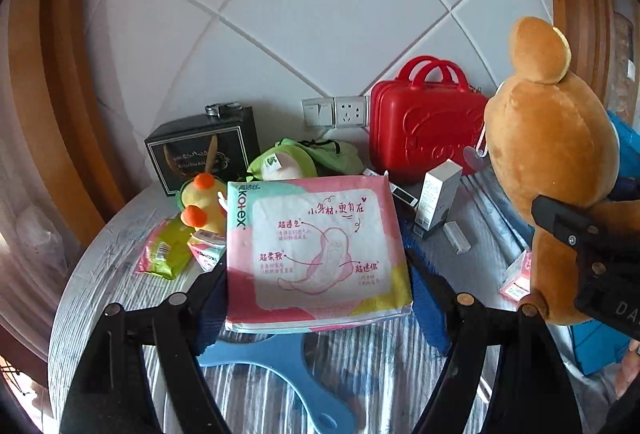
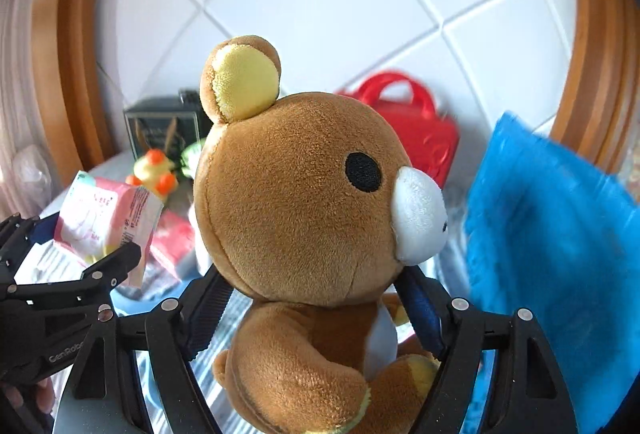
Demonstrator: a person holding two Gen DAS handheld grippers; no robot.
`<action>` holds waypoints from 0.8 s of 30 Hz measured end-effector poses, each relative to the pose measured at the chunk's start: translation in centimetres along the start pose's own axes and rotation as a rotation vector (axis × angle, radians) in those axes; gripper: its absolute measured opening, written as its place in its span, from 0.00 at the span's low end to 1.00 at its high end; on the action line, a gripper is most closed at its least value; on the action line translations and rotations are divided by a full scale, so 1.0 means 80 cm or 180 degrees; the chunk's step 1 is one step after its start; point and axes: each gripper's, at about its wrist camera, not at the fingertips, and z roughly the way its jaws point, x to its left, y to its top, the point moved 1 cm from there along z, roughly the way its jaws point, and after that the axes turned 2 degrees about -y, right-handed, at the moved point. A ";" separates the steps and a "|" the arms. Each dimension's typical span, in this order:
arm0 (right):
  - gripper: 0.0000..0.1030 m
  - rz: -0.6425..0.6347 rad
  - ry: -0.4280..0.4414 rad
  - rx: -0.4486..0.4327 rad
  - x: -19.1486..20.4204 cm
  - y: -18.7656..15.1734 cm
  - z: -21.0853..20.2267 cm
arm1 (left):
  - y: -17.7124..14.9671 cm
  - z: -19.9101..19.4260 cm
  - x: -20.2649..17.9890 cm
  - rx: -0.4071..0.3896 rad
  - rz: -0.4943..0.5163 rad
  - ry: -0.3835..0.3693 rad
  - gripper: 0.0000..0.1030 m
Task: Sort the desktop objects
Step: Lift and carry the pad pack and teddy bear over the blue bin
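My left gripper (image 1: 316,290) is shut on a pink Kotex pad pack (image 1: 316,246) and holds it above the round table (image 1: 100,274). The pack also shows in the right wrist view (image 2: 108,218). My right gripper (image 2: 312,298) is shut on a brown plush bear (image 2: 304,202), gripping it at the neck, lifted. The bear also shows at the right of the left wrist view (image 1: 552,154), with the right gripper's black body (image 1: 592,254) against it.
On the table: a red mini suitcase (image 1: 424,126), a black gift box (image 1: 204,150), a yellow duck plush (image 1: 200,202), a green pouch (image 1: 304,158), small packets (image 1: 164,254), white boxes (image 1: 436,198), a blue hand mirror (image 1: 280,366). A blue bag (image 2: 552,234) stands right.
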 end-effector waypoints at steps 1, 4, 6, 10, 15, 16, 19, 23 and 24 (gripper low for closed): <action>0.77 -0.0004 -0.0034 -0.0061 0.004 0.002 -0.015 | 0.000 -0.013 0.002 -0.0057 0.0005 -0.0010 0.76; 0.77 0.0011 -0.0106 -0.0200 0.014 0.003 -0.052 | 0.000 -0.045 0.008 -0.0180 0.0023 -0.0055 0.76; 0.77 0.0021 -0.0172 -0.0276 0.019 0.002 -0.078 | -0.001 -0.063 0.011 -0.0262 0.0038 -0.0101 0.76; 0.77 0.0048 -0.0329 -0.0422 0.025 0.002 -0.120 | -0.003 -0.093 0.010 -0.0403 0.0088 -0.0177 0.76; 0.77 0.0064 -0.0518 -0.0584 0.021 0.001 -0.161 | 0.000 -0.116 0.001 -0.0514 0.0097 -0.0299 0.76; 0.77 0.0070 -0.0548 -0.0622 0.018 0.001 -0.169 | 0.002 -0.121 -0.004 -0.0541 0.0108 -0.0321 0.76; 0.77 0.0129 -0.0662 -0.0775 0.002 0.003 -0.193 | 0.006 -0.133 -0.023 -0.0611 0.0150 -0.0373 0.76; 0.77 0.0185 -0.0793 -0.0930 -0.026 0.006 -0.216 | 0.011 -0.149 -0.064 -0.0707 0.0182 -0.0430 0.76; 0.77 0.0200 -0.0826 -0.0970 -0.039 0.006 -0.222 | 0.014 -0.152 -0.078 -0.0734 0.0195 -0.0447 0.76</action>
